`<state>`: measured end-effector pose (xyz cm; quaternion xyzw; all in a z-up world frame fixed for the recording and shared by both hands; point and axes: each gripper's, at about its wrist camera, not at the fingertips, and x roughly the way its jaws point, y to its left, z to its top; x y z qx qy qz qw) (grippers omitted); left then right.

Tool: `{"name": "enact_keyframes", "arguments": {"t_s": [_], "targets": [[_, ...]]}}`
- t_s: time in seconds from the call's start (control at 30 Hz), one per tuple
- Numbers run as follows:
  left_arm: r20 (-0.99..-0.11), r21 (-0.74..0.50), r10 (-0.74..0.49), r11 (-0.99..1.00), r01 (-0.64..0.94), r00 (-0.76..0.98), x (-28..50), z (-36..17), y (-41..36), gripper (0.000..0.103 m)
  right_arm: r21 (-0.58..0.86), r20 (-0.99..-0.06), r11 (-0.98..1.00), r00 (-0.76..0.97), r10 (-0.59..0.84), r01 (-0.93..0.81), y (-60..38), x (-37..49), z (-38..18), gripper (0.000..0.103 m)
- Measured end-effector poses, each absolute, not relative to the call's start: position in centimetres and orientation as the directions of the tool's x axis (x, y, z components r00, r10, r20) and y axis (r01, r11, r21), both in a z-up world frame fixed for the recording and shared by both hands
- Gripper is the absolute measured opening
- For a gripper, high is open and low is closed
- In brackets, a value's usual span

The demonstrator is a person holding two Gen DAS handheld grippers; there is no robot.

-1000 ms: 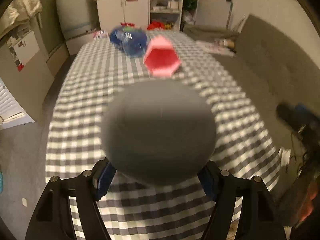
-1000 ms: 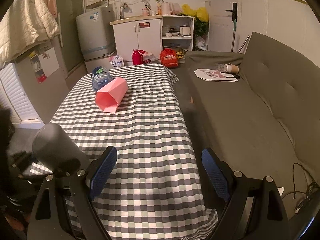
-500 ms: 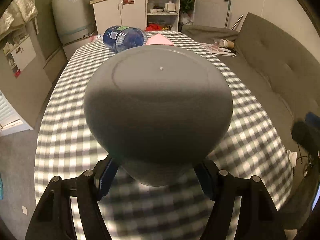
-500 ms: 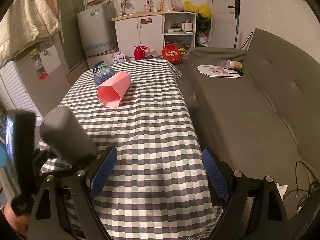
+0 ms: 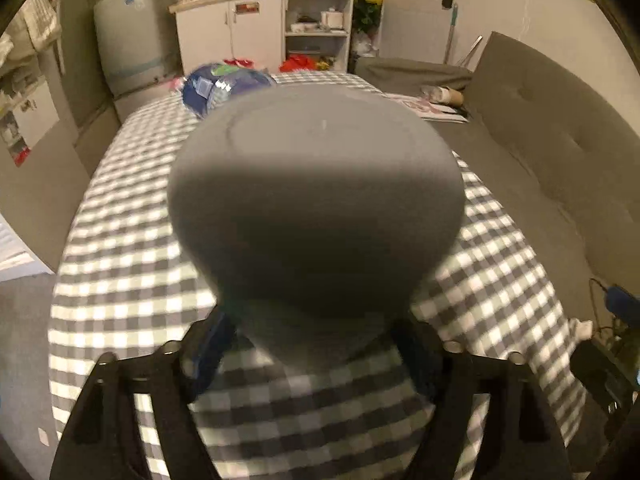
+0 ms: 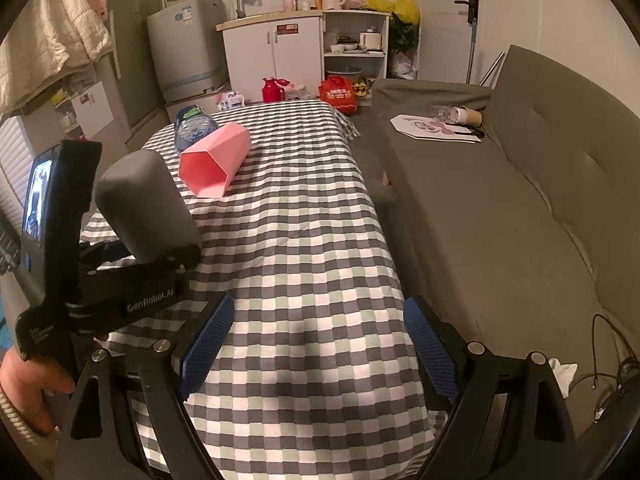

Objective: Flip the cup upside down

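Note:
My left gripper (image 5: pixel 316 344) is shut on a grey cup (image 5: pixel 316 208). The cup fills the middle of the left wrist view with its closed base toward the camera and up. In the right wrist view the same grey cup (image 6: pixel 148 204) stands base-up in the left gripper (image 6: pixel 168 258), above the checked tablecloth (image 6: pixel 300 240) at its left side. My right gripper (image 6: pixel 316 344) is open and empty over the near part of the table.
A pink hexagonal cup (image 6: pixel 214 164) lies on its side mid-table, with a blue water bottle (image 6: pixel 192 130) lying behind it. A grey sofa (image 6: pixel 500 208) runs along the right of the table. White cabinets and a fridge stand at the back.
The left gripper has carried the grey cup forward over the table and turned it more base-up. The right gripper has barely moved.

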<state>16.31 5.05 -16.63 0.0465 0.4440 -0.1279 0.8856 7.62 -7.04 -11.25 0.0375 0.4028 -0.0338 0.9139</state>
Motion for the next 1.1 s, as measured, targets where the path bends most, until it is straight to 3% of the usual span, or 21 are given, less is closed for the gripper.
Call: {"name": "enact_keyframes", "arguments": {"t_s": [0.4,0.7,0.87,1.1], "targets": [[-0.779,-0.074,-0.206,0.968,0.239,0.592,10.7,-12.8,7.4,0.088,0.051,-0.678,0.995,0.735,-0.029,0.086,-6.5,5.4,-6.5,0.087],[-0.615,-0.100,-0.190,0.981,0.163,0.765,3.9,-4.3,11.2,0.089,0.057,-0.581,0.998,0.814,0.004,0.036,-4.6,1.2,-1.4,0.087],[-0.496,-0.058,-0.126,0.992,0.113,0.859,0.8,-0.7,13.7,0.097,0.060,-0.543,0.998,0.839,0.040,-0.009,-3.4,-0.6,-0.3,0.087],[-0.441,-0.059,-0.112,0.994,0.095,0.890,-0.6,-0.9,15.5,0.103,0.042,-0.503,0.999,0.863,0.039,-0.020,-2.2,-1.2,-0.3,0.103]]}}
